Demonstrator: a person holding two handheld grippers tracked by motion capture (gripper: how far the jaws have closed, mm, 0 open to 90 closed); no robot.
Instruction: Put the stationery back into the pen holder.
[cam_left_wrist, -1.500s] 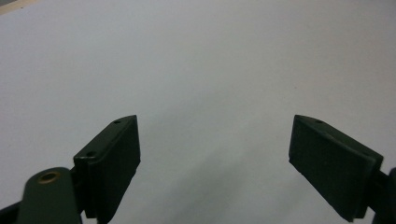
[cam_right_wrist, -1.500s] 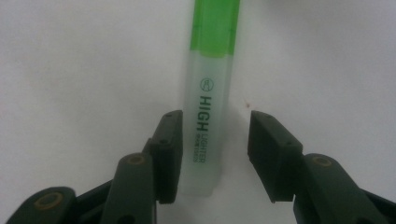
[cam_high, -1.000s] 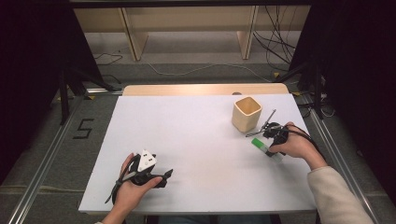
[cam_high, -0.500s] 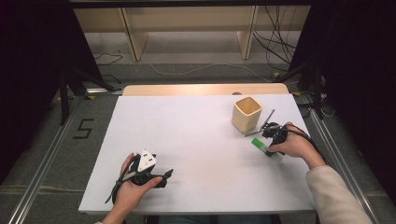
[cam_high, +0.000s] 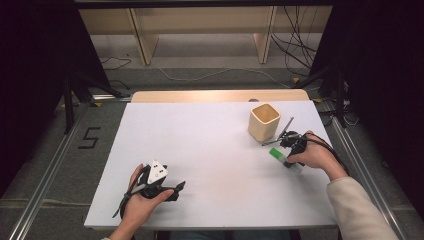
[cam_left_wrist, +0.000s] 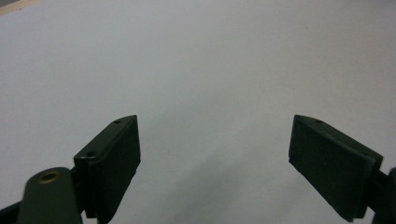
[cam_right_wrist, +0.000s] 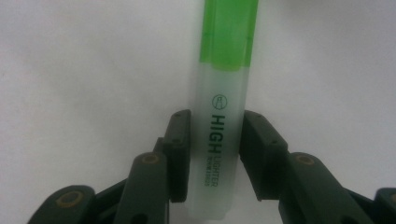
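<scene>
Right claw (cam_right_wrist: 214, 154): its jaws had just been closing, with the highlighter (cam_right_wrist: 219, 116) between them; both pads lay against the barrel's sides, pinching it.
Left claw (cam_left_wrist: 215, 158): jaws spread wide, with bare white bench (cam_left_wrist: 196, 60) between them.
Hidden or cut off: in the right gripper view the highlighter's green end ran out of the top edge; its small print under "HIGH LIGHTER" was too fine to read. In the high view the right claw (cam_high: 286, 150) was largely covered by the hand (cam_high: 311, 156), and only a short green and pale stretch of the highlighter (cam_high: 281, 157) showed.
Look of the highlighter: pale translucent barrel, bright green cap end, dark lettering along its length and a small round mark above the lettering.
Place of the highlighter: lying on the bench (cam_high: 210, 150) near its right edge, just in front of the wooden cup (cam_high: 263, 121).
Hard to make out: a thin grey stick (cam_high: 284, 131) beside the cup, its kind unclear.
Count: two claws, one highlighter, one cup, one grey stick.
</scene>
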